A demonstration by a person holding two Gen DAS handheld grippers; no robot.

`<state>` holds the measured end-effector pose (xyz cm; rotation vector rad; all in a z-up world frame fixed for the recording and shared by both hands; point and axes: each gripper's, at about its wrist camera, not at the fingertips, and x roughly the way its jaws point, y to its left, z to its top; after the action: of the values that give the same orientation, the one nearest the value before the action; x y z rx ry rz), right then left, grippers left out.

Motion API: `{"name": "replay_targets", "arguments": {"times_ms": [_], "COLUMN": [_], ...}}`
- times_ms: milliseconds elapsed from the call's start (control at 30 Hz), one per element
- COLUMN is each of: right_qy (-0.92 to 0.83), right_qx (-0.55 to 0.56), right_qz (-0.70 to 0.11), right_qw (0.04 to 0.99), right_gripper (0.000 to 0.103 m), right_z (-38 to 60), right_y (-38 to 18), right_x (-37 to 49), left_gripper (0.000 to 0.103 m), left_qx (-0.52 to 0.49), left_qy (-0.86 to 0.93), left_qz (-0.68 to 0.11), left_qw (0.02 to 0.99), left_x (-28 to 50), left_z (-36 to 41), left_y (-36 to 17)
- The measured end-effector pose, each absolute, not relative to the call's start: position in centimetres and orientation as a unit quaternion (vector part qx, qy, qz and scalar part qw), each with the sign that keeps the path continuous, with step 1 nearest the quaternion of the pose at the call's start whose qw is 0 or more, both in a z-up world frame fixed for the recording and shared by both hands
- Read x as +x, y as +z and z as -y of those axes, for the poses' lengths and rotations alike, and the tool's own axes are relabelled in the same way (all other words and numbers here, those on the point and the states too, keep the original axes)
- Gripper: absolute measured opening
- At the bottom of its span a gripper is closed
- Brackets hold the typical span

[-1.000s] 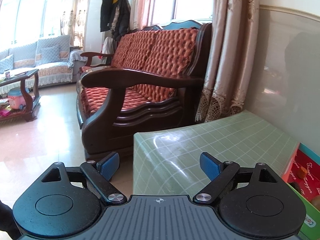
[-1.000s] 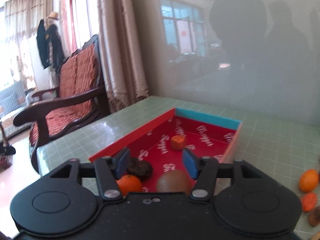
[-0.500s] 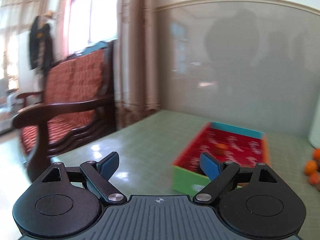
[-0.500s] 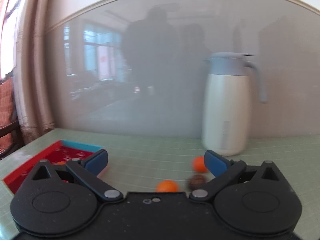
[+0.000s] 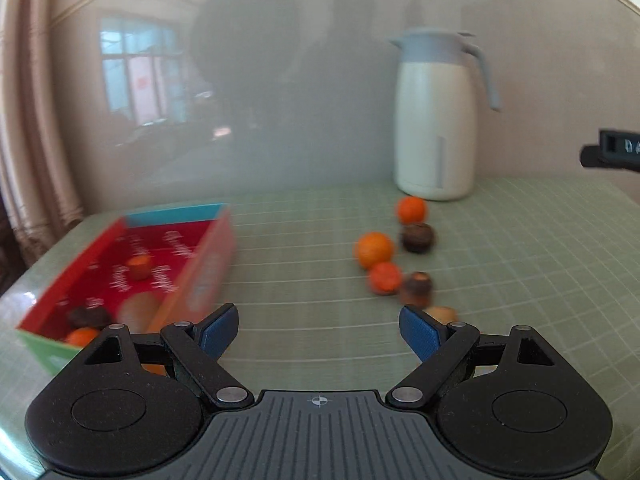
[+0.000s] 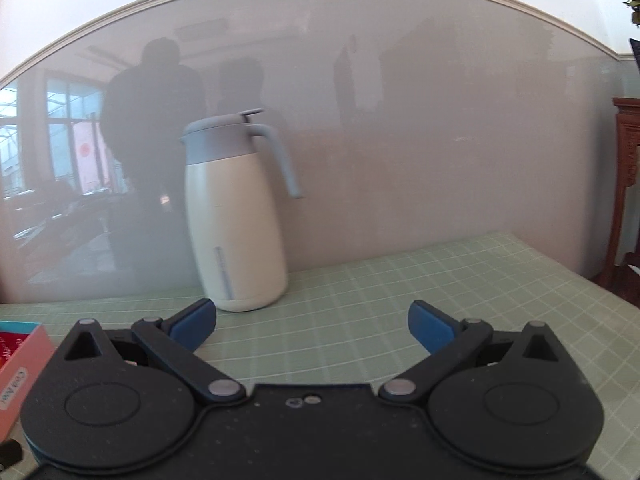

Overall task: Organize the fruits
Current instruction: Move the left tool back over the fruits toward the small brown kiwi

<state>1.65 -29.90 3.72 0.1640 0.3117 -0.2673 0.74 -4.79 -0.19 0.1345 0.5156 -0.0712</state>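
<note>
Jaws of both grippers gape empty over the green checked tablecloth (image 5: 520, 248) beside a glossy wall (image 6: 440, 140).

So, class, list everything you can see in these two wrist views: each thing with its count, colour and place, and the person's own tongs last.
Box: one, red inside, blue far wall, left on the table.
Fruits in box: about four, orange, dark and brown; blurred.
Loose oranges: three, orange, mid-table.
Dark fruits: two, brown, beside the oranges.
Pale piece: one, tan, nearest the left tongs.
Jug: one, cream with grey-blue lid, by the wall.
Table: one, green checked.
Curtain: one, beige, far left.
Left tongs: open, empty, blue pads.
Right tongs: open, empty, blue pads.
</note>
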Motion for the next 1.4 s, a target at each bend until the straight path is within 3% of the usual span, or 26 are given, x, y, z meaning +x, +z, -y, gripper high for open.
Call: {"name": "replay_targets", "arguments": {"times_ms": [333,1033,1167,1333,1400], "right_qy": [-0.148,-0.141,-0.14,-0.141,-0.141], "right_qx": [0.118,0.118,0.116,0.119,0.121], "right_qz": [-0.148,-0.154,-0.154,-0.158,-0.159], "right_qw": [0.971,0.971,0.971,0.97,0.97], "right_gripper": [0.103,0.103,0.103,0.103,0.103], "right_z": [34.1,34.8,34.7,35.1,35.3], "right_y": [3.4,3.4,3.3,3.2,3.2], "right_x": [0.3,0.6,0.4,0.3,0.3], "left_gripper": [0.083,0.074,0.064,0.06,0.052], "left_qx": [0.095,0.071,0.069,0.066,0.063], "left_qy": [-0.074,-0.069,-0.075,-0.076,-0.08], "left_qz": [-0.269,-0.295,-0.298,-0.302,-0.309], "left_qw": [0.956,0.95,0.949,0.948,0.946], "left_x": [2.8,4.4,4.6,4.8,5.1], "left_z": [11.7,11.8,12.1,12.3,12.4], "left_y": [-2.1,-3.6,-3.7,-3.8,-4.0]}}
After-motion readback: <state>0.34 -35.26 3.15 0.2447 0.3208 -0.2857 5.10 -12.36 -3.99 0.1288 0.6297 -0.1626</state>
